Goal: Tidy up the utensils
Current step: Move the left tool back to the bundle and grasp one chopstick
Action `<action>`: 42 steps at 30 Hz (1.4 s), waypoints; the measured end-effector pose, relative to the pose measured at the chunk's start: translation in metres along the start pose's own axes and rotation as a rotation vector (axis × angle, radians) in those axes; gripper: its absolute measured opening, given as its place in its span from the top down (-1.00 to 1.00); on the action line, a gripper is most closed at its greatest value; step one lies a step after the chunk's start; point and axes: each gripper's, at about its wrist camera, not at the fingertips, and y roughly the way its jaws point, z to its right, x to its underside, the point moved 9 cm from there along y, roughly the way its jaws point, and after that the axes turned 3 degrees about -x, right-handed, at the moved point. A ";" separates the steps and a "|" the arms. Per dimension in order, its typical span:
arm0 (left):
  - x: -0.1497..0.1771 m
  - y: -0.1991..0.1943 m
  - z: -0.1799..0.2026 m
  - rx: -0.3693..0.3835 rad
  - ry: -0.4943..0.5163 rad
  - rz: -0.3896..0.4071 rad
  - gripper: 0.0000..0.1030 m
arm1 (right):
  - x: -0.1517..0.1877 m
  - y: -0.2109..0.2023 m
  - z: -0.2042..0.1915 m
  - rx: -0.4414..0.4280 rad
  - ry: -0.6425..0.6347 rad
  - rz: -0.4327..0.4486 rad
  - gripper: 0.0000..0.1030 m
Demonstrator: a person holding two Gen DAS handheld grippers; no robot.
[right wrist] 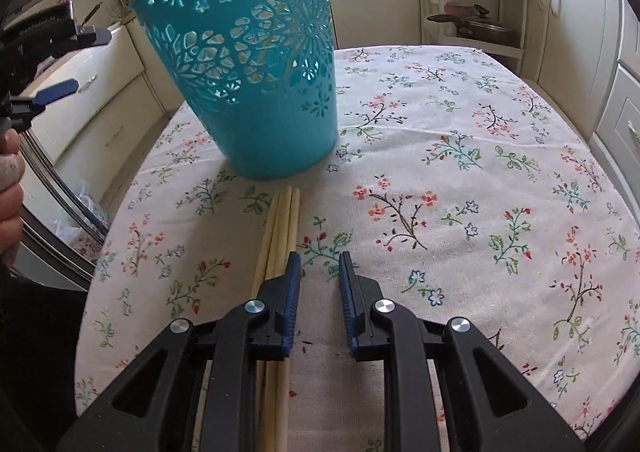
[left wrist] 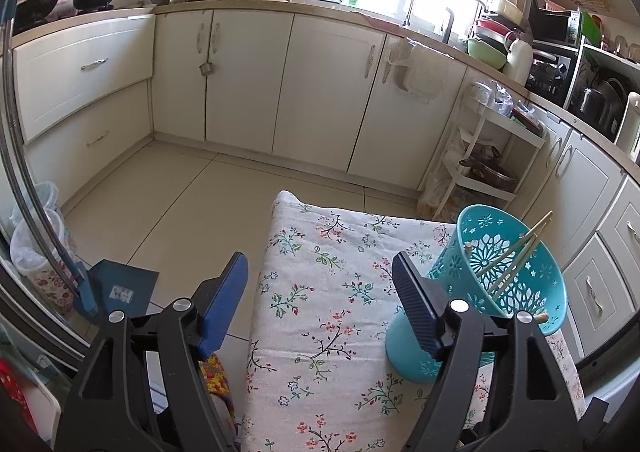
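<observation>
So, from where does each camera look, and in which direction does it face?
Left wrist: on the left gripper, facing down over the table edge toward cabinets; its jaws stand open, the right finger before the teal basket.
Right wrist: on the right gripper, facing down at the flowered table; chopsticks lie beside its left finger; a hand shows left.
Shared: basket, table.

You see a teal plastic basket (right wrist: 256,68), smooth and slightly glossy, its wall cut through with flower-shaped holes. The chopsticks (right wrist: 280,228) beside it look like pale, matt wood or bamboo, and more of them (left wrist: 512,256) stand inside the basket. The tabletop (right wrist: 440,172) wears a woven cloth, matt and a little coarse, printed with flowers. Your right hand-held gripper (right wrist: 320,264) is matt black plastic with ribbed blue pads and shiny metal pins; the left hand-held gripper (left wrist: 320,272) looks the same.
</observation>
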 end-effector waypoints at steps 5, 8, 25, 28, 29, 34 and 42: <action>0.000 0.001 0.000 0.001 0.000 -0.003 -0.38 | 0.003 -0.001 -0.005 -0.007 -0.021 -0.003 0.61; 0.001 0.001 0.000 0.000 0.002 -0.004 -0.38 | 0.003 -0.001 -0.007 0.006 -0.038 -0.003 0.61; 0.097 -0.001 0.020 0.052 0.123 -0.210 -0.38 | 0.009 -0.010 0.020 0.008 -0.009 -0.027 0.87; 0.128 0.002 0.055 0.086 0.234 -0.260 -0.38 | 0.009 -0.011 0.022 -0.006 0.008 -0.028 0.87; 0.137 0.004 0.064 0.087 0.270 -0.274 -0.38 | 0.010 -0.012 0.022 -0.010 0.012 -0.028 0.87; 0.163 0.015 0.092 0.100 0.328 -0.336 -0.38 | 0.010 -0.013 0.024 -0.041 0.026 -0.023 0.86; 0.171 0.022 0.108 0.111 0.346 -0.370 -0.38 | 0.010 -0.015 0.027 -0.076 0.037 -0.020 0.86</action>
